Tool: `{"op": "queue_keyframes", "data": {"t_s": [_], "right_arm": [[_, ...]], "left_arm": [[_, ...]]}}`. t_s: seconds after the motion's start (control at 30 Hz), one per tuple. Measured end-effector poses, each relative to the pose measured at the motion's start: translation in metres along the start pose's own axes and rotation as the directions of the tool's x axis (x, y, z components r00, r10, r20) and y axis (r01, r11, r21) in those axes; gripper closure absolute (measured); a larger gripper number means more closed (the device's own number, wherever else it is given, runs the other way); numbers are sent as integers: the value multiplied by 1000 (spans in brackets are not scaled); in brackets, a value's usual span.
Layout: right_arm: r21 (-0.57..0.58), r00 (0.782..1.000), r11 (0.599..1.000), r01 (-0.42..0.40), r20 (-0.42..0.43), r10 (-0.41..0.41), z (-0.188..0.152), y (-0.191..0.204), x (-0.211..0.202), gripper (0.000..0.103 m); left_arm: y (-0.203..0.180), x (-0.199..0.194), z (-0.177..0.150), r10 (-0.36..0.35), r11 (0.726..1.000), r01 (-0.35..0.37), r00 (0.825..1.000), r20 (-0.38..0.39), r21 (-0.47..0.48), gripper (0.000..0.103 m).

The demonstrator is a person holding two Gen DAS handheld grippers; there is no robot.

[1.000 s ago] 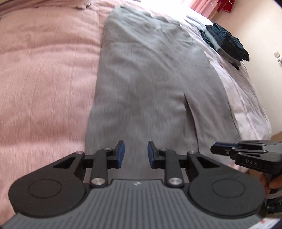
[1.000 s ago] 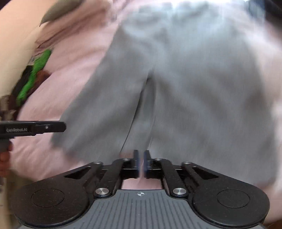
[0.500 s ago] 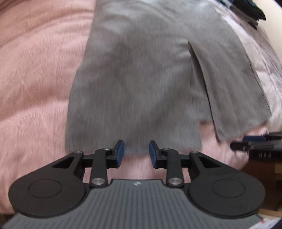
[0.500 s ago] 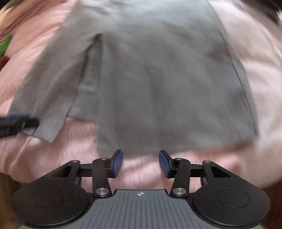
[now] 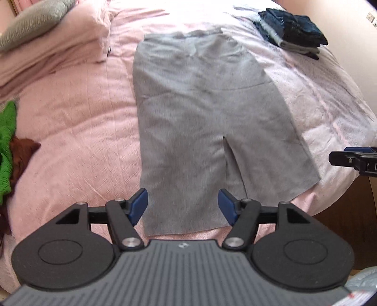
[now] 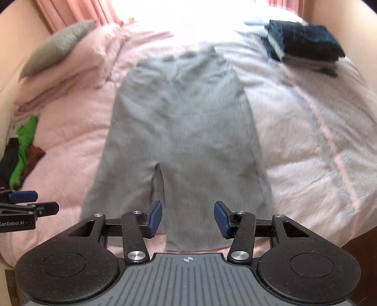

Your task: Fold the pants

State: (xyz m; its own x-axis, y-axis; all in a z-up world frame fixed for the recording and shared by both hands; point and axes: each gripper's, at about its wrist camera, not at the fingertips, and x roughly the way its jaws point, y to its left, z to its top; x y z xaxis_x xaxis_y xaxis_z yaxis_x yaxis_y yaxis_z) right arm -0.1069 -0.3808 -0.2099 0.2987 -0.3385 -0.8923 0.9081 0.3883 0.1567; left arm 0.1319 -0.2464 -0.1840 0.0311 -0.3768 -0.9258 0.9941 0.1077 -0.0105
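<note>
Grey pants [image 5: 200, 117] lie flat on a pink bed, waist far from me, both leg hems near the front edge; the right wrist view shows the same pants [image 6: 183, 131]. My left gripper [image 5: 183, 207] hovers well above the left leg's hem, its jaws opening with no cloth between the blue pads. My right gripper [image 6: 188, 217] hangs above the right leg's hem, jaws also opening and holding nothing. Each gripper shows at the edge of the other's view: the right gripper [image 5: 353, 160], the left gripper [image 6: 26, 207].
A stack of folded dark clothes [image 5: 294, 33] sits at the far right of the bed. A grey pillow [image 5: 35, 21] lies on folded pink bedding at the far left. Green and brown garments [image 5: 9, 146] are heaped at the left edge. Pink curtains [image 6: 77, 11] hang behind.
Both grippers rose away from the pants, so the whole garment and bed now show. Their jaws widened, the right from nearly shut; the leg hems stay on the bed.
</note>
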Motion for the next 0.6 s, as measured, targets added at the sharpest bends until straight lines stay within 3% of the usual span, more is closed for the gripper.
{"op": "queue_keyframes", "data": {"t_s": [0.33, 0.6], "right_arm": [[-36, 1000, 999, -17, 6, 17, -15, 15, -61, 53], [-89, 1000, 996, -31, -8, 30, -24, 24, -69, 52]], "left_arm": [[-14, -57, -9, 11, 1000, -11, 998, 54, 9, 37], [-22, -74, -13, 29, 999, -30, 996, 83, 14, 35]]}}
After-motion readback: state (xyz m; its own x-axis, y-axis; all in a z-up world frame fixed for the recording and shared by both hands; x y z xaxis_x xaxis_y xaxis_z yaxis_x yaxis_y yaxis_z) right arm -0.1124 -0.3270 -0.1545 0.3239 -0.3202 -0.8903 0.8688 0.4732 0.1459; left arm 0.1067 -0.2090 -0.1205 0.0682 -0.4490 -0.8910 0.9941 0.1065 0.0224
